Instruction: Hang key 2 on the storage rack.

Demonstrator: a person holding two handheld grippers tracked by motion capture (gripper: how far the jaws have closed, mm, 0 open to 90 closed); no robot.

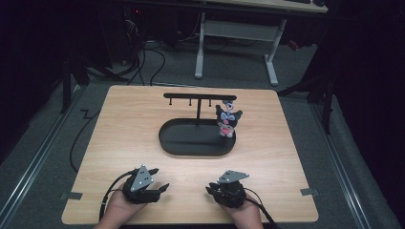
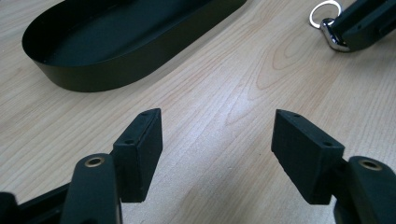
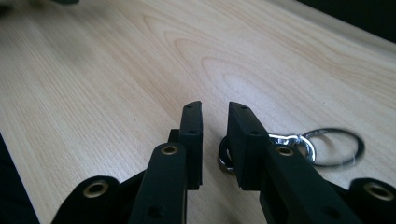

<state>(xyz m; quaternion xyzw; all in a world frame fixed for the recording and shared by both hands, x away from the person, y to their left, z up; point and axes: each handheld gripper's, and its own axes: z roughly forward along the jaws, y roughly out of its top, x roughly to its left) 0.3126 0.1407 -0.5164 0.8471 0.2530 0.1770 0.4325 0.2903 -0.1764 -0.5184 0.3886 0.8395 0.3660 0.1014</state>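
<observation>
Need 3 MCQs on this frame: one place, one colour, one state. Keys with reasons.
1. Where is the plush figure?
A. Beside the left gripper
B. At the right end of the hook stand
C. On the floor

2. What colour is the oval tray?
A. White
B. Red
C. Black

3. How do the jaws of the left gripper stand?
A. Wide apart, nothing between
B. Clamped on a key ring
C. Clamped on the tray rim

Key: 1 B, it sits under the bar's right end in the high view. 2 C, its wall and floor are black. 3 A, bare wood shows between the pads.
</observation>
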